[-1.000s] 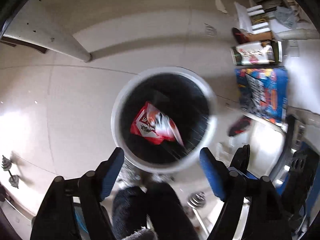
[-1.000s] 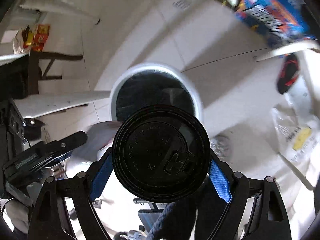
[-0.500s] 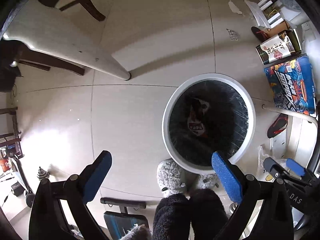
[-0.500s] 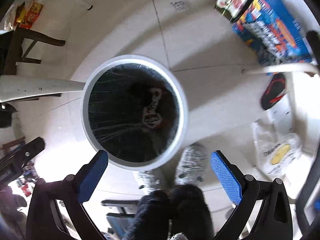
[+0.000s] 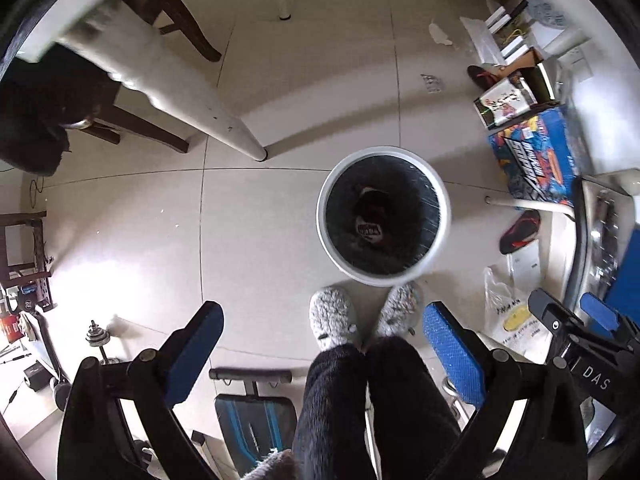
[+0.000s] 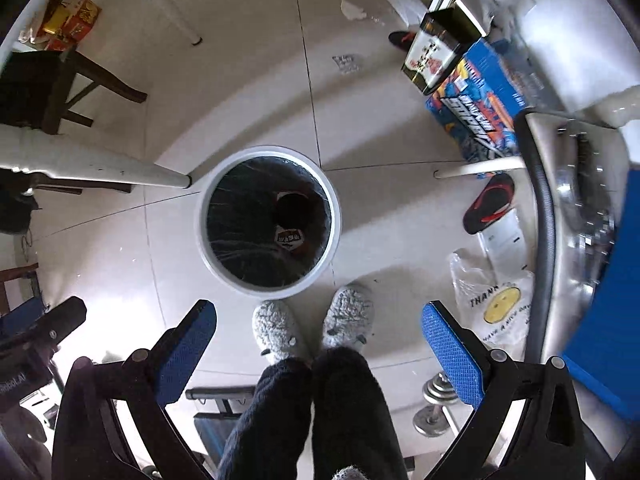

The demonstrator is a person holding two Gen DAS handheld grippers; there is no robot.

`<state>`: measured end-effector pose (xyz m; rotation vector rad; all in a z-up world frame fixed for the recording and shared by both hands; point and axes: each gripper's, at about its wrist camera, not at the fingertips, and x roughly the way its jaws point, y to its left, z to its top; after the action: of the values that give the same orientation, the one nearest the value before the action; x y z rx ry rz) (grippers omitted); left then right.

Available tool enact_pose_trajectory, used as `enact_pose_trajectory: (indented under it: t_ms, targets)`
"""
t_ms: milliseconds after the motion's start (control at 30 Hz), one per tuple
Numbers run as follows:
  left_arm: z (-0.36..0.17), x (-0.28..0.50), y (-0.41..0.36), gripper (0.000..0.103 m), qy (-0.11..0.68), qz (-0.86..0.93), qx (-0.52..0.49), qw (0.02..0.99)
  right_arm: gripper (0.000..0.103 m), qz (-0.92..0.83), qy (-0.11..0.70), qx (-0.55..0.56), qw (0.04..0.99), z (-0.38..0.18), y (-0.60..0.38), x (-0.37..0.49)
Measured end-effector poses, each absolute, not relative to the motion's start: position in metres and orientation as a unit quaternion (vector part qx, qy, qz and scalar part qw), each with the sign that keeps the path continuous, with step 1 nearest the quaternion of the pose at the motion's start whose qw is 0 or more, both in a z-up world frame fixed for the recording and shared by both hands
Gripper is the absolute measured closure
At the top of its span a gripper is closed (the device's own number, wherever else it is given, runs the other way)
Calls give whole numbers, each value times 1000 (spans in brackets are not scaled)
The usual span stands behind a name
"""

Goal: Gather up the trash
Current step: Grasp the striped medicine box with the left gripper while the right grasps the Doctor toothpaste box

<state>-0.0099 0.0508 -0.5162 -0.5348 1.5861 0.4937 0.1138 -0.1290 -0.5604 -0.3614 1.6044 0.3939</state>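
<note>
A: Where do the tongs stand?

B: The left tongs [image 5: 320,344] are spread wide with nothing between the blue pads, and the right tongs [image 6: 318,342] are likewise apart and empty. Both look straight down past the person's grey slippers [image 6: 276,332].

A: And the trash?

B: It lies inside the white-rimmed bin [image 6: 202,236], which stands on the tiled floor [image 5: 132,220] just beyond the slippers and is lined with a black bag. At the bottom sits a round black lid [image 6: 294,210] on top of a red and white wrapper [image 6: 289,239].

A: Do the views differ?

B: In the right view the lid reads as a clean dark disc; in the left view it is blurred. The right view alone shows the smiley plastic bag [image 6: 496,304] in full, and dumbbells [image 6: 434,404]. The left view shows the right tongs' body at its edge and a small dumbbell [image 5: 97,338] to the left.
</note>
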Motion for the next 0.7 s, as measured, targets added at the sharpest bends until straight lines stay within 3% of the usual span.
enact_pose_trajectory:
  t_ms: [400, 700]
  targets:
    - [-347, -22, 58, 1, 656, 236, -228, 680, 0, 197, 695, -106, 683, -377, -143, 91]
    - [-270, 59, 97, 1, 593, 284, -233, 716, 0, 235, 625, -142, 731, -247, -105, 181]
